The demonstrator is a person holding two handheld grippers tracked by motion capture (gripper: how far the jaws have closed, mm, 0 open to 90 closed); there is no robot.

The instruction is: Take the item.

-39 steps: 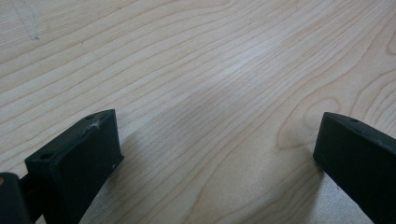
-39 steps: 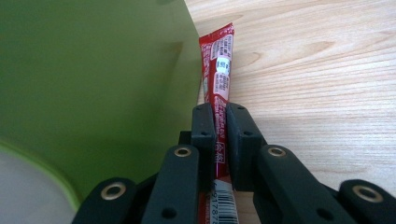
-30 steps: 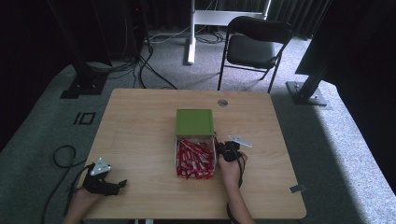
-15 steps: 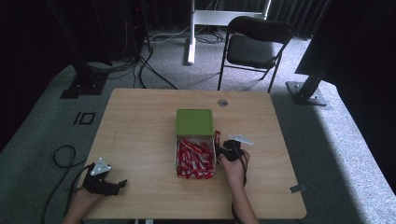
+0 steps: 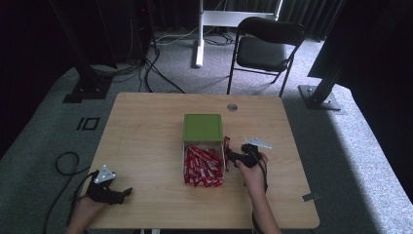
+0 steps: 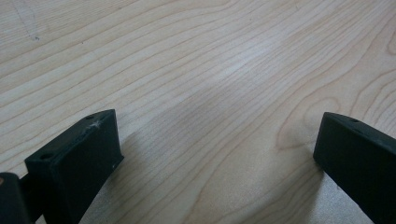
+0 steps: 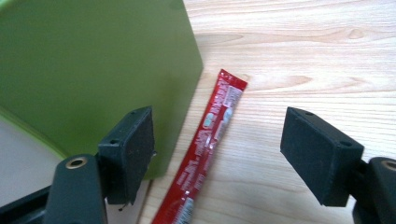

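Your right gripper (image 7: 217, 140) is spread wide at the green box's (image 5: 202, 127) 4 o'clock side, jaws straddling one red sachet (image 7: 208, 144) that lies flat on the wooden table (image 5: 146, 126) just beside the box wall. More red sachets (image 5: 202, 166) fill the open tray. Your left gripper (image 6: 217, 154) rests near the table's 7 o'clock corner, jaws spread over bare wood.

right gripper (image 5: 233, 157) edged nearer the box (image 5: 203, 128), fingers spread
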